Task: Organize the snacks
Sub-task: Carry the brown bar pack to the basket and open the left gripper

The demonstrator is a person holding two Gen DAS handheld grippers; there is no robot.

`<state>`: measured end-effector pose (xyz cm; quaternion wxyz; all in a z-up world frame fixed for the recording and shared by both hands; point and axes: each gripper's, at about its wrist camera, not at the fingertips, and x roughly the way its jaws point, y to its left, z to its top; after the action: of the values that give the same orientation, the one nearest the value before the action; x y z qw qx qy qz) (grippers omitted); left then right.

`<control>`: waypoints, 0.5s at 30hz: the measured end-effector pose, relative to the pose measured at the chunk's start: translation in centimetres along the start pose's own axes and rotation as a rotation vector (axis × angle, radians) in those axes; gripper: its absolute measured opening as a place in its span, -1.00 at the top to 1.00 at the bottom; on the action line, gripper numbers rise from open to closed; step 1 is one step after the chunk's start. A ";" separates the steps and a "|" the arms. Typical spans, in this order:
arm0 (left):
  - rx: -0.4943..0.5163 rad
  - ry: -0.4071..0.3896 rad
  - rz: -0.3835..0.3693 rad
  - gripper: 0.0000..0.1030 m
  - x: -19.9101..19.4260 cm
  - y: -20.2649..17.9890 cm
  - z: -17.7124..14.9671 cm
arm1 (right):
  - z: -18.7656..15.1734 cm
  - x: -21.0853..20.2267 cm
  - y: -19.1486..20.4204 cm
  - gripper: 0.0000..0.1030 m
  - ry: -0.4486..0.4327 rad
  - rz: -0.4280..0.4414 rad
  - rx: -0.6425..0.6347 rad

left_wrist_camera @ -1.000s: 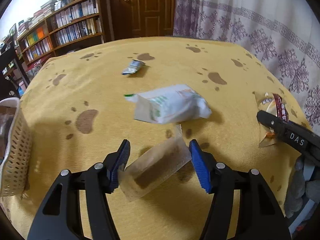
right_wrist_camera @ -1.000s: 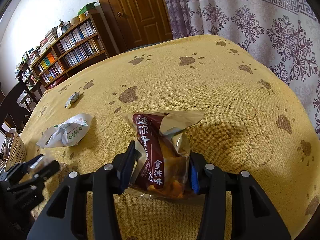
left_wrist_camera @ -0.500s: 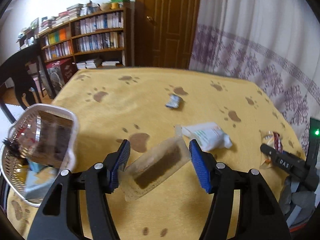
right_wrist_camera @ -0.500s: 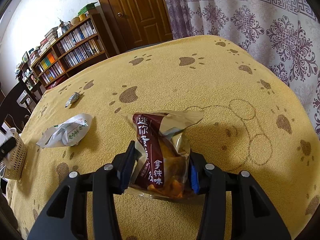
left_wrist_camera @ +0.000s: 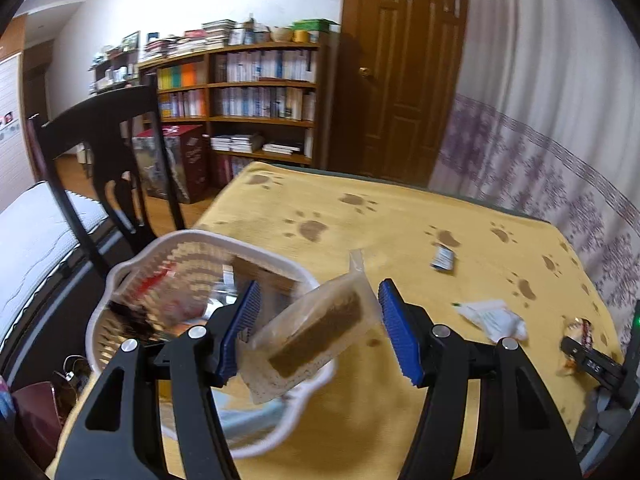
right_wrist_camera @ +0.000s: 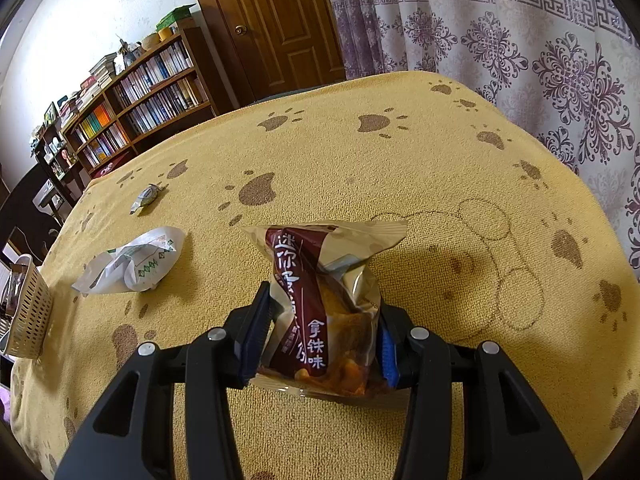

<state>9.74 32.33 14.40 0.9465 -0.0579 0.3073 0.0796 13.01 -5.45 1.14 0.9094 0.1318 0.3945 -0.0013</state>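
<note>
Showing brown bar: clear packet [left_wrist_camera: 316,330].

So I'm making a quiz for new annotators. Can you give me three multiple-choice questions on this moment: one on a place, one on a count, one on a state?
1. Where is the clear packet with the brown bar?
A. Above the white basket
B. Flat on the cloth by the curtain
C. On the bookshelf

2. How many snacks lie loose on the yellow cloth, in no gripper?
A. None
B. Two
C. Four

3. What is the right gripper doing?
A. Hanging open above the cloth
B. Shut with nothing in it
C. Shut on the brown-and-gold bag

Key: 1 A, the basket's rim shows under the packet. 2 B, only the white-and-green packet and the small wrapped sweet lie free. 3 C, both blue pads press the bag's sides.
</note>
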 end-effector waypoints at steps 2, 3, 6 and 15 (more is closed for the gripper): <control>-0.016 -0.008 0.022 -0.22 -0.2 1.3 0.3 | 0.0 0.0 0.0 0.10 0.000 0.000 0.000; -0.027 -0.012 0.032 -0.22 -0.3 2.1 0.5 | 0.0 0.0 0.0 0.10 0.000 0.000 0.000; -0.052 -0.025 0.058 -0.22 -0.5 3.9 1.0 | 0.0 0.0 0.0 0.10 -0.001 0.000 0.000; -0.126 -0.042 0.105 -0.38 -0.5 7.7 1.1 | 0.1 -0.2 0.0 0.10 -0.012 0.003 -0.001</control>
<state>8.55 40.00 15.11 0.9417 -0.0993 0.2846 0.1497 12.97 -5.47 1.36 0.9118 0.1317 0.3889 -0.0005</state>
